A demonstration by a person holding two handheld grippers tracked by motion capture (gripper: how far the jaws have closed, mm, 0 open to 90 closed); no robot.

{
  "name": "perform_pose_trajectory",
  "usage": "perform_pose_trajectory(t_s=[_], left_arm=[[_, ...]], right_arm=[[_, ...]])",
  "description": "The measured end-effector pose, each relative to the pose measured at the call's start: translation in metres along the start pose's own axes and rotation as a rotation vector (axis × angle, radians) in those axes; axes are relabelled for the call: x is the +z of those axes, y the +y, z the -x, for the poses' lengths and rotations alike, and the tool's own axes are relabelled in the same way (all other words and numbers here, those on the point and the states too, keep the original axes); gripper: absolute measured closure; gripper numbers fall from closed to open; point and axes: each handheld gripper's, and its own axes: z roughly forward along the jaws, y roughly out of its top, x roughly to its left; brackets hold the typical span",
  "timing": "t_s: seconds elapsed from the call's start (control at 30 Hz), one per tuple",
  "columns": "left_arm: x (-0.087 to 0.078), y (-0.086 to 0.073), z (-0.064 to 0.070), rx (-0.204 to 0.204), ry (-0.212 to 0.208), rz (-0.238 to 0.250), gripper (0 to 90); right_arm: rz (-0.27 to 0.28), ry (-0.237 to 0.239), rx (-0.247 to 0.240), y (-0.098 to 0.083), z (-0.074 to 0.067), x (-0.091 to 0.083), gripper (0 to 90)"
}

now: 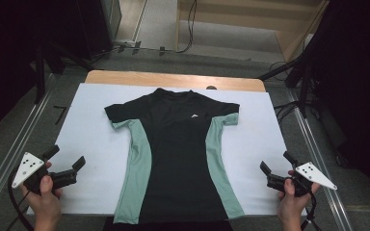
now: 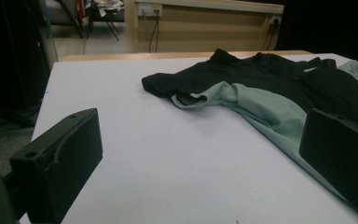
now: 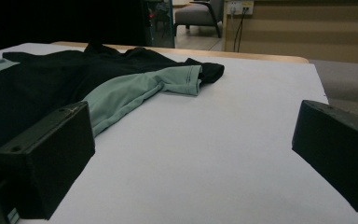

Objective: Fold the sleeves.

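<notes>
A black T-shirt (image 1: 176, 154) with mint-green side panels lies flat, front up, collar toward the far edge, on a white sheet (image 1: 91, 139) covering the table. My left gripper (image 1: 65, 158) hovers open over the sheet's near-left corner, apart from the shirt's left side. My right gripper (image 1: 275, 162) stands open at the near-right, also clear of the shirt. In the left gripper view the left sleeve (image 2: 193, 93) lies ahead between the wide black jaws. In the right gripper view the right sleeve (image 3: 186, 77) lies ahead; nothing sits between the jaws.
The wooden table edge (image 1: 173, 79) shows beyond the sheet. Metal rails (image 1: 318, 144) run along both sides of the table. Dark stands and cables (image 1: 294, 72) sit at the far corners. Bare white sheet (image 1: 265, 130) lies on either side of the shirt.
</notes>
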Motion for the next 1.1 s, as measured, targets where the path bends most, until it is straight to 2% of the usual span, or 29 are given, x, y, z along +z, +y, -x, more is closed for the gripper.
perform_pose_trajectory(t_s=[0.17, 0.33, 0.5, 0.53, 0.6, 0.83, 1.1], left_arm=[[0.001, 0.007, 0.004, -0.005, -0.016, 0.013, 0.0], [0.004, 0.016, 0.011, 0.026, -0.007, 0.014, 0.0], [0.009, 0.027, 0.016, 0.027, -0.04, 0.017, 0.0], [0.011, 0.031, 0.019, 0.044, -0.043, 0.014, 0.0], [0.014, 0.035, 0.021, 0.052, -0.045, 0.008, 0.0], [0.022, 0.047, 0.021, 0.049, -0.05, -0.001, 0.0], [0.042, 0.065, 0.021, 0.071, -0.077, -0.019, 0.0]], right_arm=[[0.005, 0.003, -0.004, -0.001, -0.001, -0.001, 0.0], [0.004, -0.001, -0.006, -0.001, -0.002, -0.001, 0.0], [0.002, 0.001, -0.01, -0.001, -0.002, 0.0, 0.0], [0.002, 0.002, -0.009, -0.001, -0.002, 0.0, 0.0], [0.005, 0.008, -0.008, -0.001, -0.002, 0.0, 0.0], [0.003, 0.019, -0.007, 0.0, -0.002, -0.001, 0.0], [0.01, 0.013, -0.003, -0.001, -0.001, -0.001, 0.0]])
